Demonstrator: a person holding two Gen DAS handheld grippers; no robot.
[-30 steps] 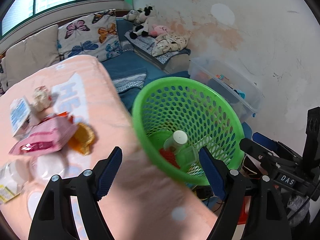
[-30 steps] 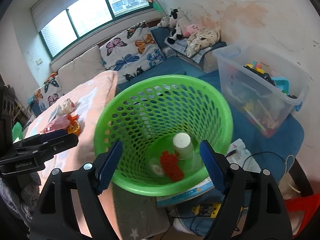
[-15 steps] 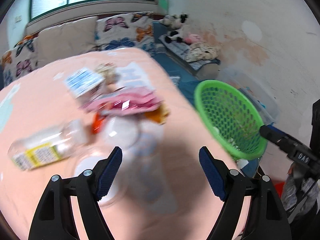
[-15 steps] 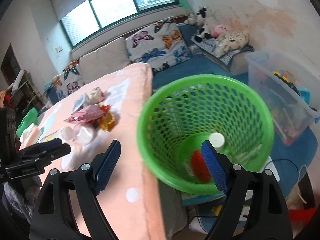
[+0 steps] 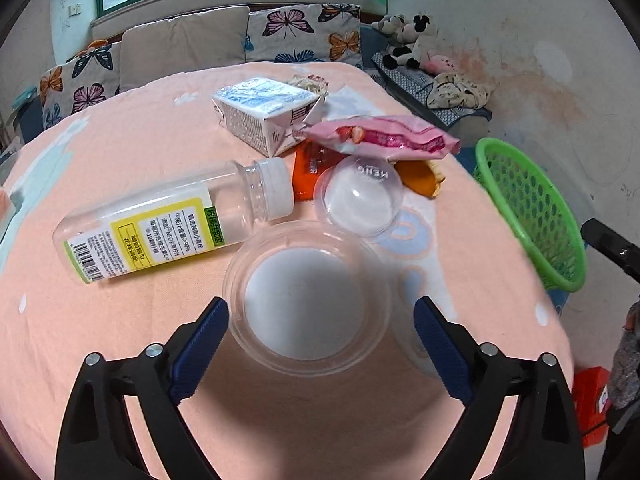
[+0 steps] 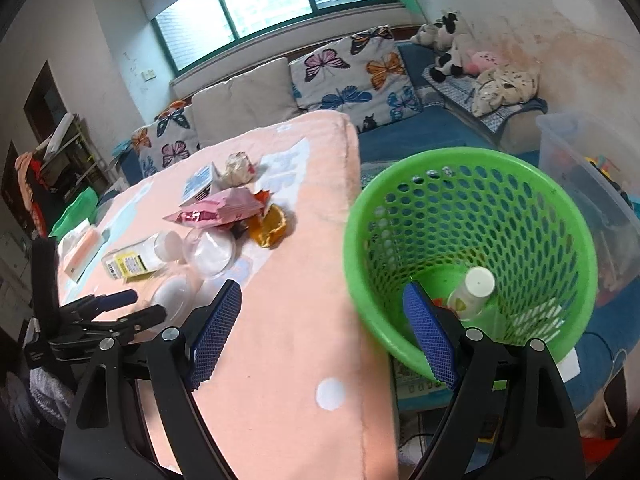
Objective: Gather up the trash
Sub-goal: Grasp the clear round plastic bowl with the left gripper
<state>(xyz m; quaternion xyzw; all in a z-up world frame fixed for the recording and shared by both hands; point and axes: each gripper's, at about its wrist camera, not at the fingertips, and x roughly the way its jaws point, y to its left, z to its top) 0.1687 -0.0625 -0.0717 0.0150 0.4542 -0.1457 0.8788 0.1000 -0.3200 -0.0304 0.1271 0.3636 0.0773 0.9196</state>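
- The trash is seen heaped on a tabletop point(image 5: 100, 152) covered with a peach-pink cloth: a clear round plastic cup point(image 5: 308, 300) lies nearest the left gripper point(image 5: 320, 336), a second clear round plastic cup point(image 5: 358, 196) just beyond it.
- A clear plastic bottle with a white cap and a yellow-green label point(image 5: 172, 220) is laid on its side, to the left of the two cups.
- A white and blue carton point(image 5: 266, 114) is set further back, with a pink snack wrapper point(image 5: 380, 138) beside it; the wrapper is draped over an orange packet point(image 5: 310, 168) and an orange peel-like scrap point(image 5: 420, 176).
- A crumpled paper ball point(image 5: 310, 82) is seen behind the carton.
- The jaws of the left gripper are opening and already stand wide; the near cup is framed between them, and no contact with the pads can be made out.
- The jaws of the right gripper point(image 6: 324, 332) are spread wide, with nothing held.
- A green perforated plastic basket point(image 6: 472, 264) is placed off the right edge of the tabletop; a small white-capped bottle point(image 6: 474, 292) is seen at its bottom.
- A sofa with butterfly-print cushions point(image 6: 352, 72) is seen behind the tabletop.
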